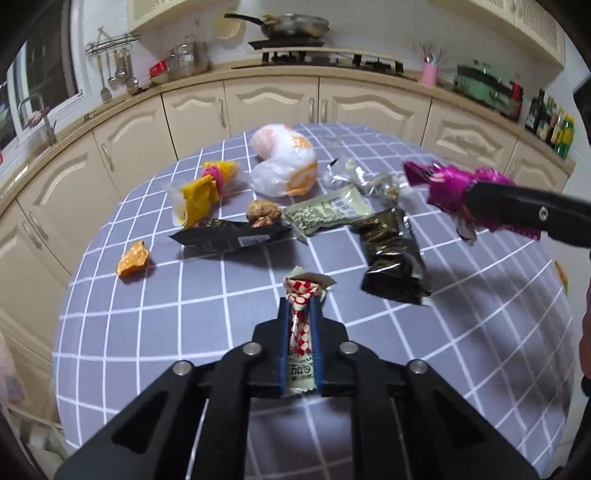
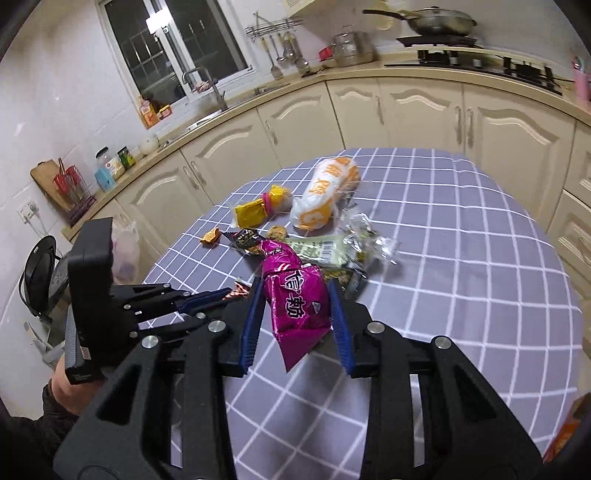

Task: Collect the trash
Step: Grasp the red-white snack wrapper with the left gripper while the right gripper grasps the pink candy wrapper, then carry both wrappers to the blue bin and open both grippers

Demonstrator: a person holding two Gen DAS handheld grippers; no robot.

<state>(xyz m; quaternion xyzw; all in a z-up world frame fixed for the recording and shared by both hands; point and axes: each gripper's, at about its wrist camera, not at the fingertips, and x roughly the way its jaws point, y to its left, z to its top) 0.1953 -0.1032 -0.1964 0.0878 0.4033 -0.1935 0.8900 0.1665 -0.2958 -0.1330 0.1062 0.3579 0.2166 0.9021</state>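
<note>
My left gripper (image 1: 300, 301) is shut on a red-and-white checked wrapper (image 1: 301, 332) and holds it above the table's near side. My right gripper (image 2: 297, 286) is shut on a magenta snack wrapper (image 2: 295, 295), lifted over the table; it also shows in the left wrist view (image 1: 450, 188) at right. Left on the purple checked tablecloth (image 1: 221, 295) are a white-and-orange plastic bag (image 1: 284, 162), a yellow wrapper with a pink band (image 1: 207, 188), a black wrapper (image 1: 229, 236), a dark foil packet (image 1: 391, 254), a green-white packet (image 1: 328, 212), clear crumpled film (image 1: 369, 181), an orange scrap (image 1: 133, 258) and a walnut (image 1: 262, 212).
Cream kitchen cabinets (image 1: 273, 99) curve round behind the table, with a stove and pan (image 1: 291, 26) on the counter. A sink and window (image 2: 177, 48) are at the left. A bag (image 2: 125, 251) hangs by the cabinets left of the table. The left gripper's body (image 2: 122, 299) shows beside my right one.
</note>
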